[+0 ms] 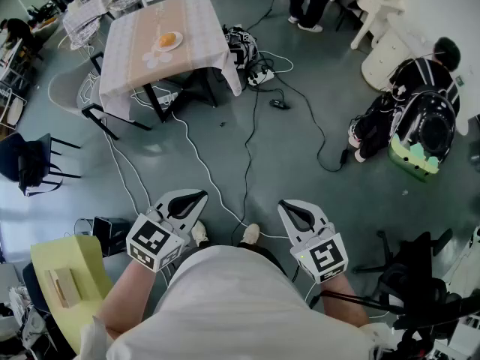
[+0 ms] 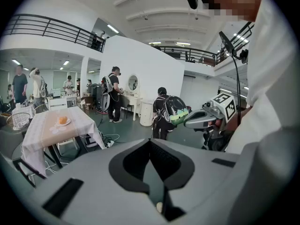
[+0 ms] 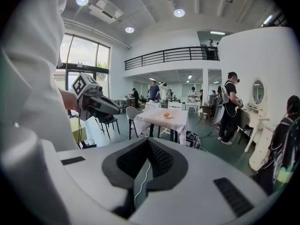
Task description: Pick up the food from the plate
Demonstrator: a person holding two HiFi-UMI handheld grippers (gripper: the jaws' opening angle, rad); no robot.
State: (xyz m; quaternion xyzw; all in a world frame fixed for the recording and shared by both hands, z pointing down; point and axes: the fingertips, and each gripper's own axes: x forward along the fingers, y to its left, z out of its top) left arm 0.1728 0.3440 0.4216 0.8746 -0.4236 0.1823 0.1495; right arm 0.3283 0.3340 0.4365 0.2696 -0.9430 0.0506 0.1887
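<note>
An orange piece of food (image 1: 167, 39) lies on a small white plate (image 1: 177, 43) on a table with a pale checked cloth (image 1: 196, 21), far ahead at the upper left of the head view. The same food (image 2: 62, 120) (image 3: 166, 115) shows small in both gripper views. My left gripper (image 1: 196, 199) and right gripper (image 1: 287, 208) are held close to my body, well short of the table. Both are shut with nothing between their jaws. In the left gripper view the right gripper (image 2: 190, 121) shows at the right. The left gripper (image 3: 115, 109) shows at the left of the right gripper view.
Cables (image 1: 248, 133) trail across the grey floor between me and the table. A yellow chair (image 1: 66, 276) stands at my left, a dark chair (image 1: 34, 163) further left. A crouching person with a backpack (image 1: 420, 115) is at the right. Other people stand near tables behind.
</note>
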